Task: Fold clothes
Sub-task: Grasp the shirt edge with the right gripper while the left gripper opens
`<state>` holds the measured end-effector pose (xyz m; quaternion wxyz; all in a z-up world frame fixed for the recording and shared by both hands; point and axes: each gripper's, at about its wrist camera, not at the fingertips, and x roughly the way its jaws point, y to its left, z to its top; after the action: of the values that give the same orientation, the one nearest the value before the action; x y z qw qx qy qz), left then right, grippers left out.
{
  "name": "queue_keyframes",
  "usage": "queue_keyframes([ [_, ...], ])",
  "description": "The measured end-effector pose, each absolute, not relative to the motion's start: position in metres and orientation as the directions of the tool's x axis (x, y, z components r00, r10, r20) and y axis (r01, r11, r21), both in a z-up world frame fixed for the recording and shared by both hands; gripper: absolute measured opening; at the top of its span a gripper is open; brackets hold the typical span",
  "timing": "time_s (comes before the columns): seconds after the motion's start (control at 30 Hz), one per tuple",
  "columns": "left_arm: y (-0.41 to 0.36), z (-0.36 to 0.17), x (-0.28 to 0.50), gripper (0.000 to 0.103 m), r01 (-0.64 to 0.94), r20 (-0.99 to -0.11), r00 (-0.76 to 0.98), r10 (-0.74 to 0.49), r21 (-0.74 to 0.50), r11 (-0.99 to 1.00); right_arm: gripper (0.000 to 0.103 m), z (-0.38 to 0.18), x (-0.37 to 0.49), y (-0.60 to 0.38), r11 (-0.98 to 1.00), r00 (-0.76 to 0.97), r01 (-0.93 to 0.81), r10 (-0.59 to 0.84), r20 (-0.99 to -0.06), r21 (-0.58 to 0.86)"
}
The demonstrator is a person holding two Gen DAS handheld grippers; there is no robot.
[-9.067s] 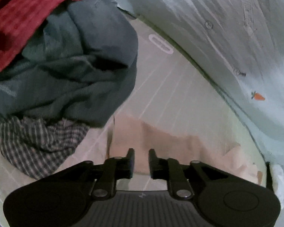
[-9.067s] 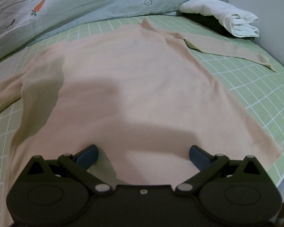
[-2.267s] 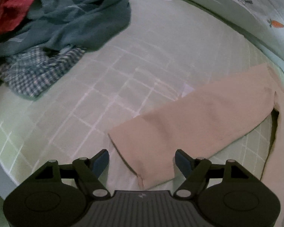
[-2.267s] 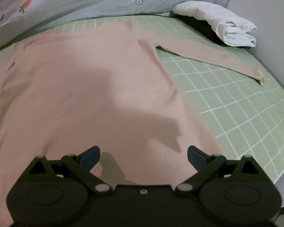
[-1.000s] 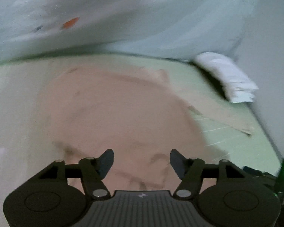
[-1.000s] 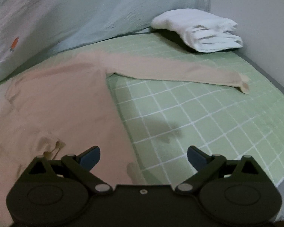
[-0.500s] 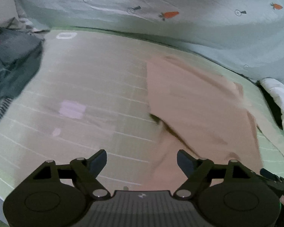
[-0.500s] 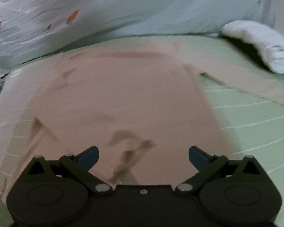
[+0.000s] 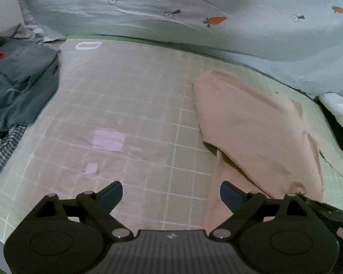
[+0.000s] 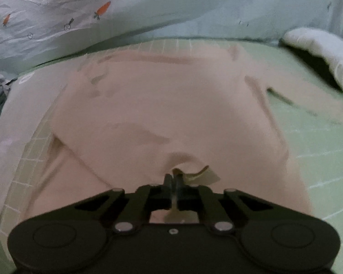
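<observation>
A beige long-sleeved top (image 10: 171, 105) lies on the green checked bed sheet (image 10: 320, 141), its left side folded over the body. My right gripper (image 10: 174, 178) is shut on a fold of the beige top near its lower edge. The top also shows in the left wrist view (image 9: 258, 123), at the right. My left gripper (image 9: 171, 193) is open and empty, above bare sheet to the left of the top. One sleeve (image 10: 308, 105) stretches out to the right.
A pile of unfolded clothes (image 9: 18, 80) lies at the left of the bed: dark teal, checked and red pieces. A folded white garment (image 10: 320, 52) sits at the far right. A pale blue quilt with carrot prints (image 9: 194, 11) runs along the back.
My right gripper has shut on the beige top; half a second ago it was open. The left view has swung left, away from the top, its gripper still open.
</observation>
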<state>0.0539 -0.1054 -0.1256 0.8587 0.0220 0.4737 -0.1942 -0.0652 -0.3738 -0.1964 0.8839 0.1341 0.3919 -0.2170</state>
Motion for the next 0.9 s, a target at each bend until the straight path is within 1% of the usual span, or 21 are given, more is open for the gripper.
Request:
queue_keyframes([
  [0.13, -0.123, -0.125, 0.046, 0.093, 0.364, -0.821, 0.472, -0.321, -0.15, 0.919, 0.003, -0.182, -0.072, -0.392, 0.876, 0.639, 0.476, -0.283, -0.716, 0.079],
  [0.27, -0.144, -0.125, 0.034, 0.094, 0.37, -0.82, 0.474, -0.321, -0.145, 0.918, 0.003, -0.164, -0.078, -0.415, 0.885, 0.673, 0.461, -0.307, -0.673, 0.057],
  [0.47, -0.167, -0.129, 0.013, 0.094, 0.328, -0.826, 0.484, -0.288, -0.134, 0.935, 0.003, -0.138, -0.093, -0.468, 0.874, 0.704, 0.485, -0.371, -0.606, 0.029],
  [0.67, -0.182, -0.133, -0.004, 0.094, 0.278, -0.832, 0.491, -0.258, -0.131, 0.952, 0.003, -0.12, -0.114, -0.537, 0.816, 0.67, 0.578, -0.487, -0.561, -0.018],
  [0.73, -0.187, -0.134, -0.01, 0.094, 0.261, -0.834, 0.493, -0.248, -0.13, 0.956, 0.003, -0.119, -0.121, -0.562, 0.784, 0.643, 0.621, -0.528, -0.555, -0.027],
  [0.8, -0.191, -0.136, -0.015, 0.094, 0.244, -0.836, 0.495, -0.238, -0.129, 0.961, 0.003, -0.121, -0.125, -0.579, 0.747, 0.597, 0.661, -0.581, -0.553, -0.071],
  [0.83, -0.191, -0.135, -0.016, 0.094, 0.236, -0.835, 0.498, -0.233, -0.128, 0.963, 0.004, -0.123, -0.124, -0.584, 0.74, 0.582, 0.667, -0.592, -0.558, -0.09],
  [0.87, -0.188, -0.135, -0.016, 0.094, 0.227, -0.834, 0.503, -0.227, -0.126, 0.966, 0.009, -0.125, -0.123, -0.589, 0.733, 0.567, 0.672, -0.603, -0.562, -0.109],
  [0.9, -0.186, -0.134, -0.015, 0.094, 0.218, -0.833, 0.507, -0.222, -0.125, 0.968, 0.021, -0.126, -0.123, -0.589, 0.739, 0.571, 0.665, -0.596, -0.565, -0.108],
])
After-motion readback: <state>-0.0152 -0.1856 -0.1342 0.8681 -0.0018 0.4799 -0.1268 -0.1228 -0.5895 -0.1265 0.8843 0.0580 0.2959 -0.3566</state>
